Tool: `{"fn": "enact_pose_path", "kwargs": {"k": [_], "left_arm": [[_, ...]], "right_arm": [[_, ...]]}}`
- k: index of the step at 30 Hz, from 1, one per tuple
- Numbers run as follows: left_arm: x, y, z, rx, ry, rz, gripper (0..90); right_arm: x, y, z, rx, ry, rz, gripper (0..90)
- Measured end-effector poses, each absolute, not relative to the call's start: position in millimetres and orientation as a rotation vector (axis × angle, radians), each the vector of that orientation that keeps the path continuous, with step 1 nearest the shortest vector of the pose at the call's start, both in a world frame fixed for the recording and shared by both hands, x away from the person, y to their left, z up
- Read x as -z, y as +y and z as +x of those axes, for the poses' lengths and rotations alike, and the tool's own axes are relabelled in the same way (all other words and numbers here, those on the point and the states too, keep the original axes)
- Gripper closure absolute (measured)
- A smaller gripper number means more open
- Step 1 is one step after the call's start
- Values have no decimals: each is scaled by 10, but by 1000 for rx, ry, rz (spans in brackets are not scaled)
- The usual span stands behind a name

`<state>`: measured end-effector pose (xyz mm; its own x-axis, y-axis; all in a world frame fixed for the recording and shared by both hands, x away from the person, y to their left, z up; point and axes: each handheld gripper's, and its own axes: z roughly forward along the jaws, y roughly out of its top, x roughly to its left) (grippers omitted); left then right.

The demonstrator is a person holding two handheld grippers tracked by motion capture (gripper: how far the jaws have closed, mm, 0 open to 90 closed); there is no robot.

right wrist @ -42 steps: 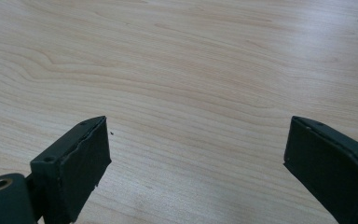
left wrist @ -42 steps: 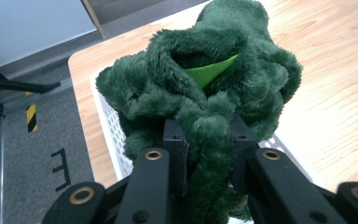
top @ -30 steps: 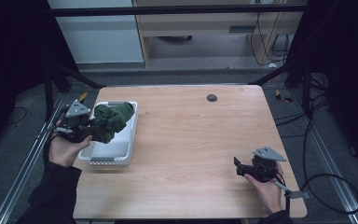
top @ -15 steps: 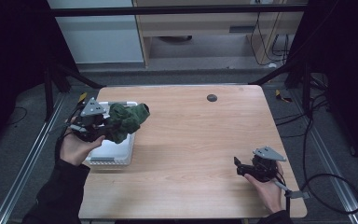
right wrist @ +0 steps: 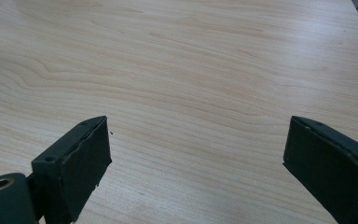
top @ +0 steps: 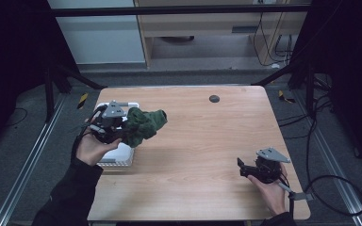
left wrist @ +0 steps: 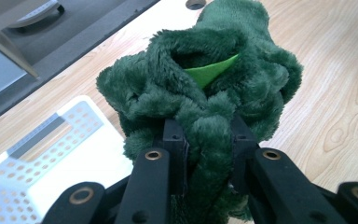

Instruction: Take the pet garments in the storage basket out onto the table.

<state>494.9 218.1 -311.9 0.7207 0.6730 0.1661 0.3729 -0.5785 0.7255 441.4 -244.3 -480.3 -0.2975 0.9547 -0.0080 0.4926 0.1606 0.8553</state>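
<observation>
- Step in hand, as I judge it: carrying the green plush cloth out of the white perforated basket toward the open bench. In the high view the cloth hangs at centre left of the frame, above the basket's right edge and the wood just beside it, clear of both.
- The left gripper has its fingers clamped on a thick fold of the cloth. In the left gripper view the plush bulges up between and over both fingers in the lower middle of the frame, and the rest of the bundle spreads away above them toward the top, with a bright green tag showing in a hollow near upper centre.
- The grip is on the cloth's near end only; the bulk hangs beyond the fingers, unsupported.
- The right gripper rests low at the lower right of the high view, well apart from the cloth. Its fingers stand wide with only bare wood between them.
- Next move, as I judge it: bring the cloth over bare bench, lower it until it rests, then let go; the right gripper could take a free edge if it is to be spread.
</observation>
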Motion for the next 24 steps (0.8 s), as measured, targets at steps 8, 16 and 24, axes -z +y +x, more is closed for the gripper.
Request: {"fn": "enact_pose_path", "kwargs": {"k": [8,16,24], "left_arm": [[3163,1997,4980,-525,727,2275,743],[3224,1833,4989,-491,671,2311,742],[3312,1668,4993,-449,632,2330,742]], "right_arm": [[4799,-2453,4412,-1045,1870,1368,73],[4797,-2455,4413,-1046,1866,1370,73],[4798,-2458,4417,-1039,1861,1373,71]]}}
